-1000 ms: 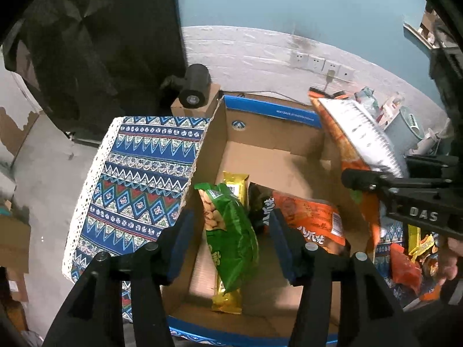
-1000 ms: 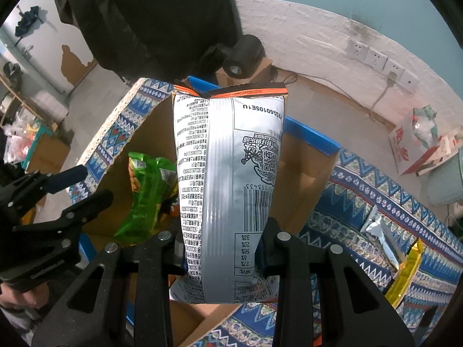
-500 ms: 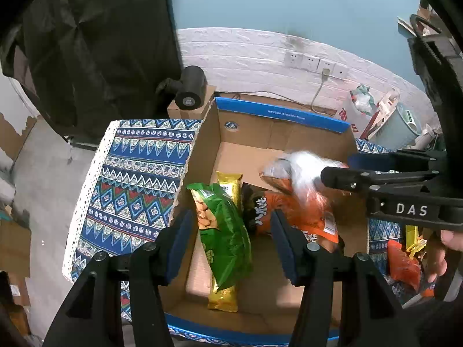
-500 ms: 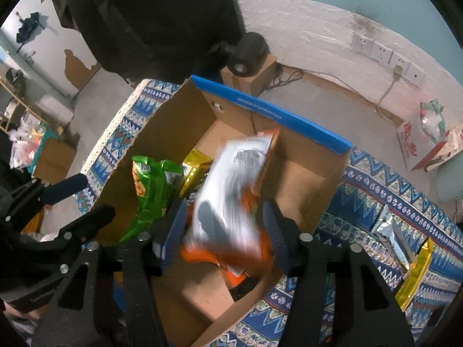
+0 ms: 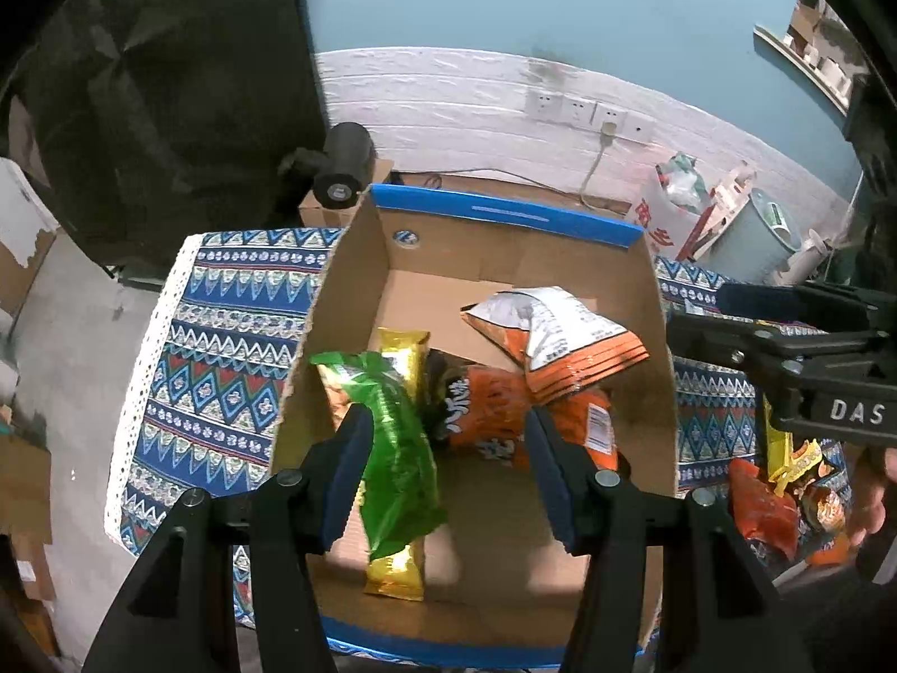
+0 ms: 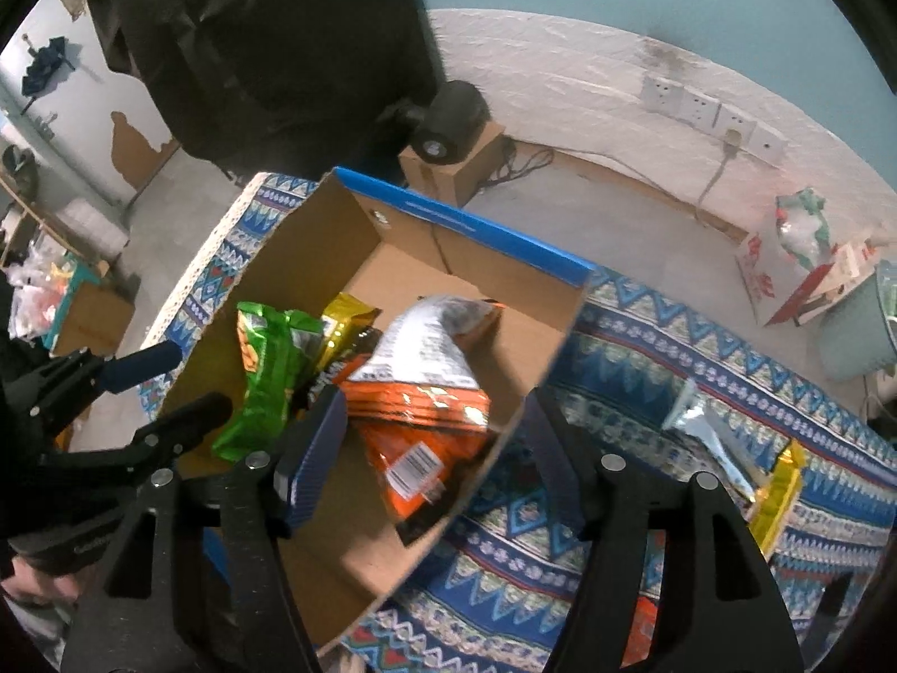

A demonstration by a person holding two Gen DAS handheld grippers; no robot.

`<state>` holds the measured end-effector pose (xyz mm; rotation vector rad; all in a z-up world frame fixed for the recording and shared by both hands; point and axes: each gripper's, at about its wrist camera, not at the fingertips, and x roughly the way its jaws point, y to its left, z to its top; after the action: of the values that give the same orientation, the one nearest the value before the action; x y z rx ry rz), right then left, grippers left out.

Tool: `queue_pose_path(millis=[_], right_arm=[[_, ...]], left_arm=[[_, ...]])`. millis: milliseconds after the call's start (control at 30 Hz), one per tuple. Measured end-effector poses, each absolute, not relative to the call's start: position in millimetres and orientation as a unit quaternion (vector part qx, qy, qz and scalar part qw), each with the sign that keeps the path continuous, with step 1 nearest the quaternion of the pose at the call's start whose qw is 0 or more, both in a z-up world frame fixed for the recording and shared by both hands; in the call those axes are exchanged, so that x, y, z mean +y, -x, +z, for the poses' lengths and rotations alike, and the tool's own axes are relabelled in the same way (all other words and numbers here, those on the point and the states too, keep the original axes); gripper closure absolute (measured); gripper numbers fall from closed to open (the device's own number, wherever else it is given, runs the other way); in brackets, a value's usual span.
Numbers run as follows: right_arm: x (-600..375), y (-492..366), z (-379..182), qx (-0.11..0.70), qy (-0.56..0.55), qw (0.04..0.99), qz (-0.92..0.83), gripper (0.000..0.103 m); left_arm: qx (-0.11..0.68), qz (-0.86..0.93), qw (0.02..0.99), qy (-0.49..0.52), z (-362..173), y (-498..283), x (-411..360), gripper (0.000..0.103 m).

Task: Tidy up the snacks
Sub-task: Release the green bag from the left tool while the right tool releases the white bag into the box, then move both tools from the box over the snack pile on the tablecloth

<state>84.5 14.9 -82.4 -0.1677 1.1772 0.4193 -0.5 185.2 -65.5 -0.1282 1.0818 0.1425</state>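
Released from the right gripper [image 6: 431, 448] since a second earlier, the silver-backed orange bag [image 5: 555, 336] was no longer held upright above the box [image 5: 504, 258] but was found lying inside it, tilted, with its printed silver side up. It was propped on a second orange bag [image 5: 493, 415] on the box floor, toward the right wall as seen from the left wrist. The right gripper's jaws were seen opening, with nothing pressed between the pads; the box's near corner and the orange bags were merely visible below the gap. The left gripper [image 5: 443, 460] was held over the box's near end with its jaws parted and nothing grasped; little change in its pose was noted from the earlier frame. Beneath it a green bag [image 5: 392, 443] was laid across a gold packet [image 5: 401, 359], both against the left side of the box floor. The box, brown card with a blue rim, was set on a blue patterned cloth [image 5: 224, 347]. On the cloth to the right of the box, loose snacks were left outside: a silver packet [image 6: 706, 426] and a yellow packet [image 6: 776, 493] in the right wrist view, and a red-orange bag [image 5: 762, 505] near the person's hand [image 5: 872, 499] in the left wrist view.
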Motion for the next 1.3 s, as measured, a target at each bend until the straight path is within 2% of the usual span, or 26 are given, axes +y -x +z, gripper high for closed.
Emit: queue_pose_path(millis=[600,1300], right_arm=[[-81.9,-39.9,-61.7,0.55,0.089,0.82,0.136,0.032],[-211.2,13.7,-65.1,0.568,0.06,0.818,0.064,0.03]], left_arm=[[0.537,-0.019,0.843,0.028,-64.7,-8.2,95.3,0.041],[0.572,-0.098,0.813,-0.055,-86.7,-5.8,-29.4,0.041]])
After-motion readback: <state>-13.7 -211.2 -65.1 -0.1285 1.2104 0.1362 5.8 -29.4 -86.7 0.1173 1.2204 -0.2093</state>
